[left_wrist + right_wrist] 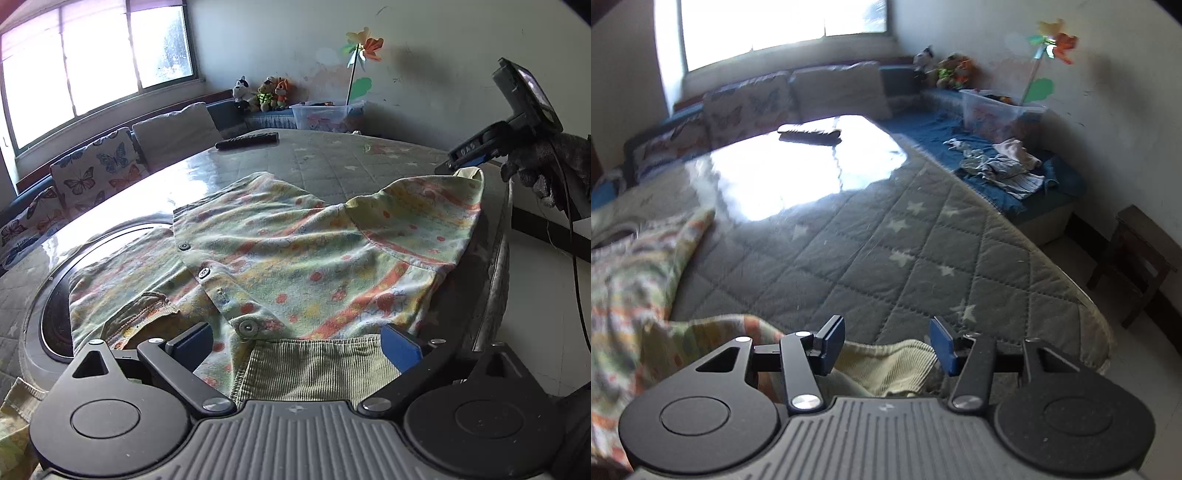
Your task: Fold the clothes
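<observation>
Child's patterned garment (280,254), soft, light, limp cotton, spread on the quilted worktop (871,251) beside its near edge; best taken by the ribbed cuffs; left gripper (299,347) fingers wide, empty over one cuff; right gripper (888,345) half-open, astride another, not pinching.

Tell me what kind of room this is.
Probably a home living room or child's room: a window seat with butterfly cushions, stuffed toys on the ledge, and a quilted table cover where a patterned garment lies.
</observation>
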Motion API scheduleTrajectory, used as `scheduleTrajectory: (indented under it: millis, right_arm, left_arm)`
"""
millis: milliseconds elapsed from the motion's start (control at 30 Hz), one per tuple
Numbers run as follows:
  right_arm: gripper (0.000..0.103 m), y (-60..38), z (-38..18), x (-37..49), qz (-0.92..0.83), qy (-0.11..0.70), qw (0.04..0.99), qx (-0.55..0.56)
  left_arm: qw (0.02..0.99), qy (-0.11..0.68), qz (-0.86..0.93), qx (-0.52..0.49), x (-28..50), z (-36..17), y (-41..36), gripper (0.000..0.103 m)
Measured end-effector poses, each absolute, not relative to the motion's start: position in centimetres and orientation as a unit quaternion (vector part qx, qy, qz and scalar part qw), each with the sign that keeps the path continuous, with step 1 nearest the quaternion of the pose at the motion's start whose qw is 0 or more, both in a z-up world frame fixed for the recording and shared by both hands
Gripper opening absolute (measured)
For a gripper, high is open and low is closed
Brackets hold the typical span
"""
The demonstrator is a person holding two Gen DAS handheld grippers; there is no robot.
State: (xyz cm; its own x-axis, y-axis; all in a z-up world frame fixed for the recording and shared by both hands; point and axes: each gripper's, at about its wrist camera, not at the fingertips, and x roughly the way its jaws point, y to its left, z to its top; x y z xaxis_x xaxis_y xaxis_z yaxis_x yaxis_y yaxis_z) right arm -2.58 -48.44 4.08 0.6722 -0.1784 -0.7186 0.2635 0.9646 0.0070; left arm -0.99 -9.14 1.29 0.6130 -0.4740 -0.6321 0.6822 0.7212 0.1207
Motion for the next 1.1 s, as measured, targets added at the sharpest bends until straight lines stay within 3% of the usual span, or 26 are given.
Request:
scheduleTrajectory:
  millis: [500, 1100]
  right_arm:
    - [0.053, -46.0, 4.9, -1.5, -0.07, 0.398, 0.913, -0.058]
    - [0.051, -46.5, 4.5, -3.5, -0.051, 0.412, 0.909, -0.036]
  left_arm:
    - [0.879, 0.301, -0.323, 0.181, -0.9, 1.0, -9.3, 0.103]
    - [0.885, 0.277, -0.324, 0.188, -0.8, 3.0, -10.2, 0.103]
